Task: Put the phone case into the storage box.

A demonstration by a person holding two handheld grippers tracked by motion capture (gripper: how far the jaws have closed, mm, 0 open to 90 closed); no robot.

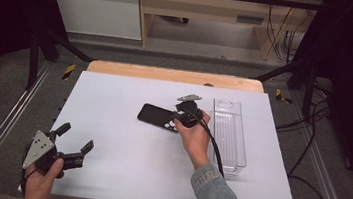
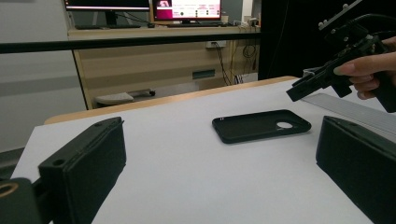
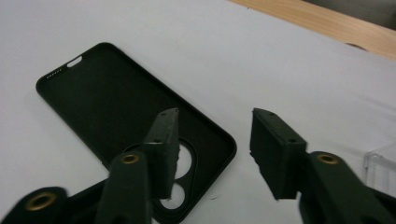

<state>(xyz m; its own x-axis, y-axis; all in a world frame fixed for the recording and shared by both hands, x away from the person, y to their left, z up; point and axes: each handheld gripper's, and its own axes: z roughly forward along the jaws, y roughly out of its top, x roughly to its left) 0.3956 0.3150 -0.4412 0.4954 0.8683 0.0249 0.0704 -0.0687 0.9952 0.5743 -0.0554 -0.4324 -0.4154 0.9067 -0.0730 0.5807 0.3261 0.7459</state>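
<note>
clear tray (image 1: 229, 136) just right of right claw (image 1: 178, 118), nothing inside | black phone case (image 3: 130, 116) flat on white bench (image 1: 124, 144), hollow side up, camera cutout under right claw, which is released, one jaw over case | right gripper view shows port slots | left claw (image 1: 75, 143) released, far off

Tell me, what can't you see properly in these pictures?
- Phone case: in the high view the right claw covers its camera-hole end.
- Clear box: cut off by the right gripper view's edge.
- Whether that claw's pads touch the case: unclear.
- Monitor: writing too small, left gripper view.
</note>
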